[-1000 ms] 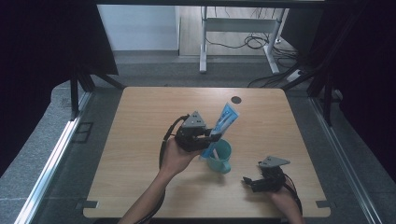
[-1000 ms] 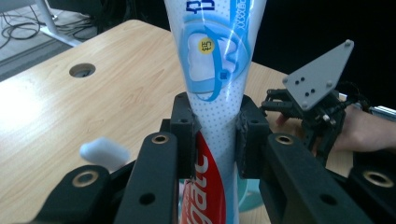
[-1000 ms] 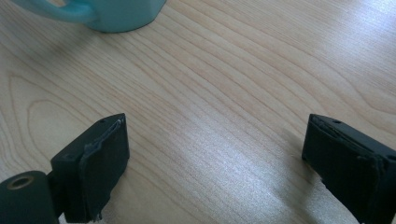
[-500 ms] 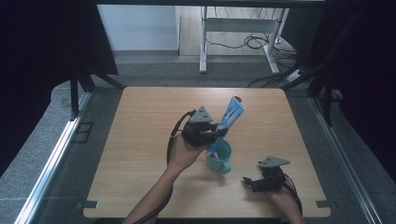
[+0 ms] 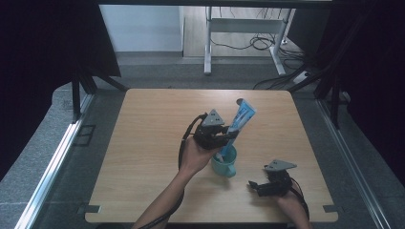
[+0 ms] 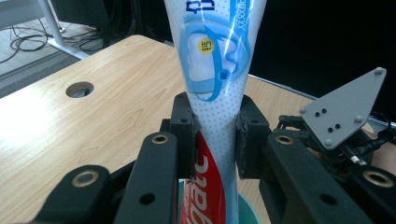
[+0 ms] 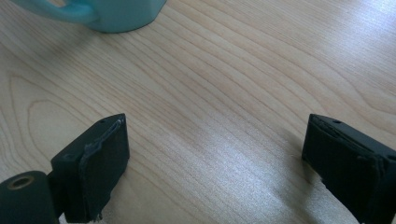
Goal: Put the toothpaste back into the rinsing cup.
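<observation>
The left gripper has its jaws closed firmly on the lower part of a blue-and-white plastic toothpaste tube with red lettering, holding it tilted with its flat end toward one o'clock. The tube's lower end sits in the mouth of the small teal mug with a handle, which stands on the pale wooden table a little to the five o'clock side of the table's centre. Whether the tube is going in or coming out cannot be told from this moment alone, so the work looks about midway. The right gripper rests at five o'clock of the mug, jaws spread wide and empty. Compared with half a second ago, the tube and left gripper have shifted slightly; the right gripper has not moved.
</observation>
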`<action>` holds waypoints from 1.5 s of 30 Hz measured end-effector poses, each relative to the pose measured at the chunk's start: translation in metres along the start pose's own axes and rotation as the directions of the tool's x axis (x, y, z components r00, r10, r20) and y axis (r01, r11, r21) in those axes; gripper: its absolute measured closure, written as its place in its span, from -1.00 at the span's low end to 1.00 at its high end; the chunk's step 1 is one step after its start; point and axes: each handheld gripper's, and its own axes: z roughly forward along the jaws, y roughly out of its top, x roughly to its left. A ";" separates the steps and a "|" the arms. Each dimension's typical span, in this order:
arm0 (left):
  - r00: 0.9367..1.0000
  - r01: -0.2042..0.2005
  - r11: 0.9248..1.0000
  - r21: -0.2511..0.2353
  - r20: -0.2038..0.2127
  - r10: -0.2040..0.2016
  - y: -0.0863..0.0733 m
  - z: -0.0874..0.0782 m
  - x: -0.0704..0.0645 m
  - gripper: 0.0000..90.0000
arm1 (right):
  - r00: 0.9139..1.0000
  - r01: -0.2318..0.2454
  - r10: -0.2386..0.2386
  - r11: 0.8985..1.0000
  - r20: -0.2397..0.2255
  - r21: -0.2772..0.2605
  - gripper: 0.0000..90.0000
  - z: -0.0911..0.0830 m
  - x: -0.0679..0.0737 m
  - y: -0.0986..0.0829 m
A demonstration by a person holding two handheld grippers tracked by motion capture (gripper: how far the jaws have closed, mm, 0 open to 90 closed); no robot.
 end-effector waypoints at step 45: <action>1.000 0.030 0.999 0.026 0.006 -0.030 -0.045 0.023 -0.002 0.62 | 1.000 0.000 0.000 1.000 -0.002 0.001 -0.84 0.000 0.000 0.000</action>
